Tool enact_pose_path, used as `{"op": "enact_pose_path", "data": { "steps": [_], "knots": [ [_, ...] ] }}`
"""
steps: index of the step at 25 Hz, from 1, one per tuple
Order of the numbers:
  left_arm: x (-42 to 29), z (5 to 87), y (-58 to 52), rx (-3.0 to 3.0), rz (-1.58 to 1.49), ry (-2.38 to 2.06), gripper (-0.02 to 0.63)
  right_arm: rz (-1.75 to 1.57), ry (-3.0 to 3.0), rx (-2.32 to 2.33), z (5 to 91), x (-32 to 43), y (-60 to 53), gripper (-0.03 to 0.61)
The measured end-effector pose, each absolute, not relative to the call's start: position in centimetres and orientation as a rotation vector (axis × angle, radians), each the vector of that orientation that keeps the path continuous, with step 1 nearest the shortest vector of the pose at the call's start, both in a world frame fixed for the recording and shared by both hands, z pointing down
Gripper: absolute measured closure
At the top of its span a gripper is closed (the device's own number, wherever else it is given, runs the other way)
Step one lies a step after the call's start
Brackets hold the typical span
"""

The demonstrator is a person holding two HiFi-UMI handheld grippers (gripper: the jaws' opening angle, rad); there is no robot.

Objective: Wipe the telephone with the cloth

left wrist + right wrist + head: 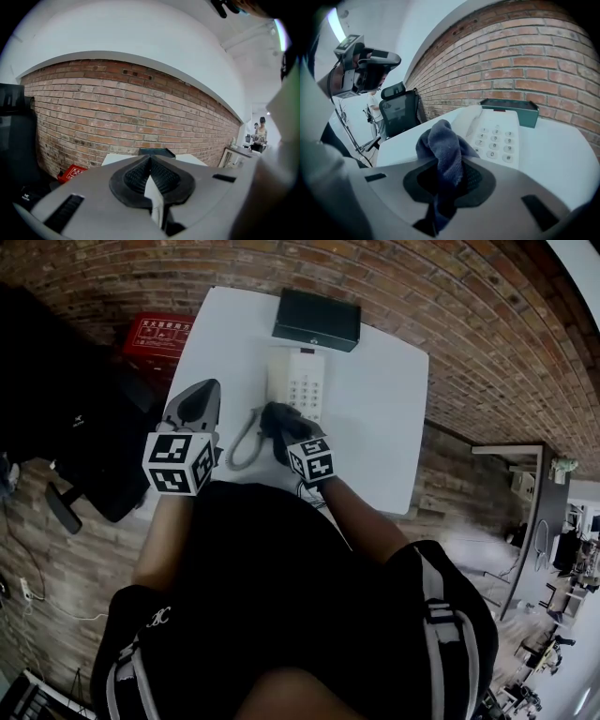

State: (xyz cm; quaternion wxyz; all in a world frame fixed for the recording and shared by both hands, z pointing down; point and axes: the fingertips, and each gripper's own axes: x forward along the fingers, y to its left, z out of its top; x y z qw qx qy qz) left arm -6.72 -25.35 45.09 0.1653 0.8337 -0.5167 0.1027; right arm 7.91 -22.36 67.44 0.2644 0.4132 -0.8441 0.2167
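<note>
- Between the jaws of the right tool (449,174), clamped tight, is the cloth (440,140), a dark blue bunch poking up past the tips.
- Just ahead of that bunch lies the telephone (497,136), white and flat on the bench (380,418), keypad up, handset (464,119) along its left side. I can't tell whether the cloth is touching it.
- The phone's long axis runs straight away from the tool, so a forward stroke should sweep its full length.
- The right tool is plainly the nearer one. The left tool (208,390), jaws together on nothing, hangs off to the left, aimed at the brick wall.
- The coiled cord (246,442) loops off the phone's near-left corner between the two tools, and it looks like the likeliest snag.
- A dark box (317,320) sits just beyond the phone's far end, so the stroke has a stop there.
</note>
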Motion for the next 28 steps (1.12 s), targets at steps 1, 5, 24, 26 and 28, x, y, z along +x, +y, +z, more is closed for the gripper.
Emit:
{"op": "enact_pose_path", "data": {
  "steps": [1,5,24,26,28],
  "knots": [
    [-6.6,45.2,-25.3,2.374,0.294,-1.469,0.617,0.61,-2.265,1.142,67.7,8.6,-22.5,0.54],
    [-6.5,46.1,-25.2,2.358,0.276,-1.464,0.618,0.601,-2.222,1.179,68.4,10.7,-22.9,0.54],
    [-7.7,46.9,-27.4,2.274,0.216,-1.477,0.617,0.67,-2.118,1.488,67.8,19.4,-28.0,0.538],
    [-7.8,46.8,-27.6,2.276,0.218,-1.482,0.618,0.656,-2.122,1.486,67.6,19.3,-28.9,0.538],
    [-7.8,46.6,-27.6,2.282,0.22,-1.48,0.617,0.64,-2.123,1.492,67.3,19.3,-29.9,0.538]
  ]
}}
